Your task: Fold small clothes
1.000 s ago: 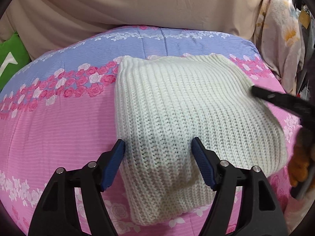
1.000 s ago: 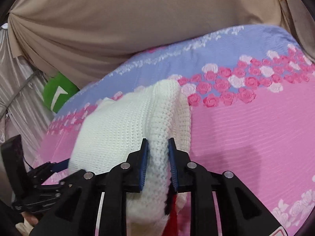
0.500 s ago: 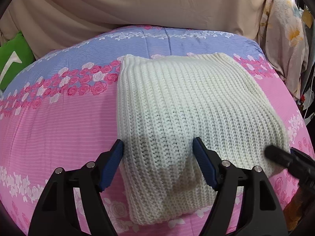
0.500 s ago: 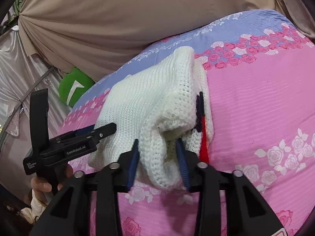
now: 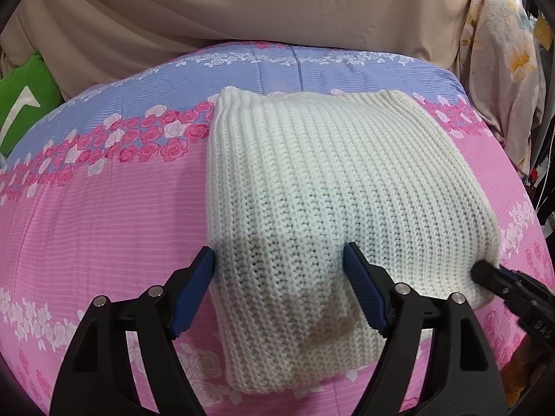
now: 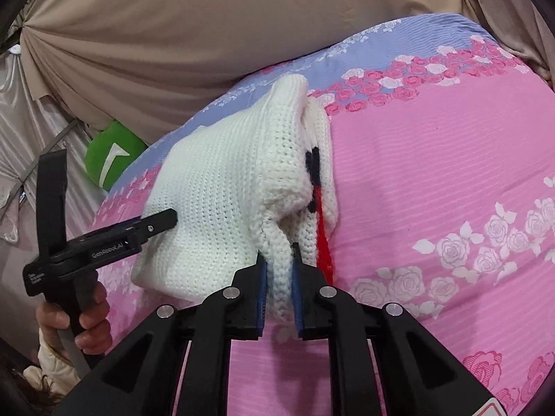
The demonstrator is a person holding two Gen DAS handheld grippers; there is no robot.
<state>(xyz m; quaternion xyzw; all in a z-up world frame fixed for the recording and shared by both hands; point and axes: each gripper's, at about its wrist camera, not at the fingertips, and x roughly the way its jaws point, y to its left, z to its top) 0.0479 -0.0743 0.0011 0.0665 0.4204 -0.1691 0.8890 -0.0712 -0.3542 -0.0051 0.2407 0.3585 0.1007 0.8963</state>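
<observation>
A folded white knit sweater (image 5: 312, 187) lies on a pink and lilac rose-print bedcover (image 5: 104, 215). My left gripper (image 5: 279, 267) is open, its blue pads either side of the sweater's near left part, just above it. In the right wrist view the sweater (image 6: 222, 201) shows red and black trim inside its folded edge. My right gripper (image 6: 279, 267) is shut on a fold of the sweater's near edge. The left gripper also shows in the right wrist view (image 6: 163, 222), at the sweater's left side. The right gripper's tip shows in the left wrist view (image 5: 485, 275) at the sweater's right corner.
A beige curtain (image 5: 277, 7) hangs behind the bed. A green cushion (image 5: 20, 104) sits at the far left edge. A floral cloth (image 5: 503, 69) hangs at the right. The bedcover (image 6: 433, 180) stretches right of the sweater.
My right gripper let go of the upper fold, dropped to the sweater's near edge and shut again on a lower fold. My left gripper stayed open over the sweater.
</observation>
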